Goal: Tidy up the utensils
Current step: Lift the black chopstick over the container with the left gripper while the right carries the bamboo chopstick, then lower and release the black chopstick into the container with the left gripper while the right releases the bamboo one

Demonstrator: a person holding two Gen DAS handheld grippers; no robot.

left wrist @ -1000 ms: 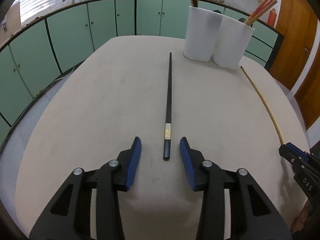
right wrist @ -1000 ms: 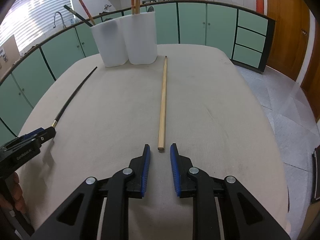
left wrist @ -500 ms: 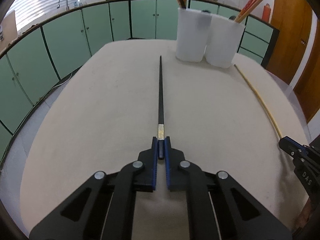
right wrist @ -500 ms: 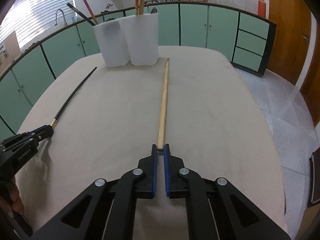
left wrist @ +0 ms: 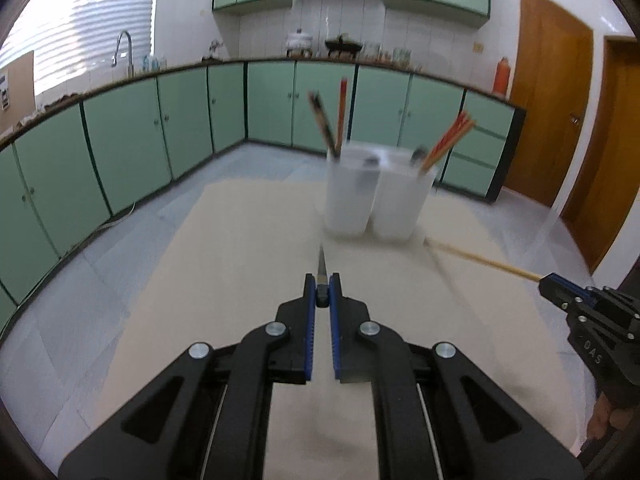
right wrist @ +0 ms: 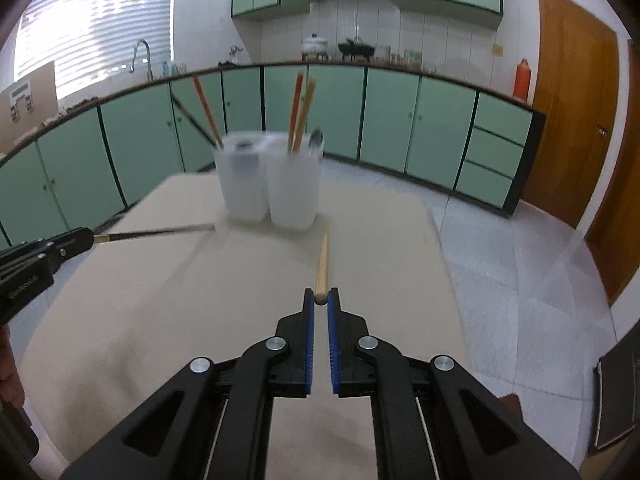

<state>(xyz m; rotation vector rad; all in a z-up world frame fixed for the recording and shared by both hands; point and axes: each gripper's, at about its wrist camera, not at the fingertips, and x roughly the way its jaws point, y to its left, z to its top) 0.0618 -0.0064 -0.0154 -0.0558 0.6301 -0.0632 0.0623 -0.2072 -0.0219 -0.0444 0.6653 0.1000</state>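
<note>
My left gripper (left wrist: 321, 289) is shut on the end of a black chopstick (left wrist: 321, 264) and holds it above the table, pointing at two white cups (left wrist: 376, 194). My right gripper (right wrist: 320, 300) is shut on the end of a wooden chopstick (right wrist: 322, 266), also lifted and pointing at the white cups (right wrist: 270, 184). Each cup holds several chopsticks, and a spoon shows in the right one. The black chopstick (right wrist: 156, 233) and the left gripper (right wrist: 44, 250) show at the left of the right wrist view; the wooden chopstick (left wrist: 484, 261) shows at the right of the left wrist view.
The beige table (left wrist: 240, 264) stands in a kitchen with green cabinets (left wrist: 120, 148) behind it and tiled floor around it. Wooden doors (right wrist: 576, 128) are at the right. The table's far edge lies just behind the cups.
Both grippers have lifted their chopsticks off the table and tilted up, so the cups and cabinets now sit lower in view. Half a second ago both chopsticks lay flat on the table.
</note>
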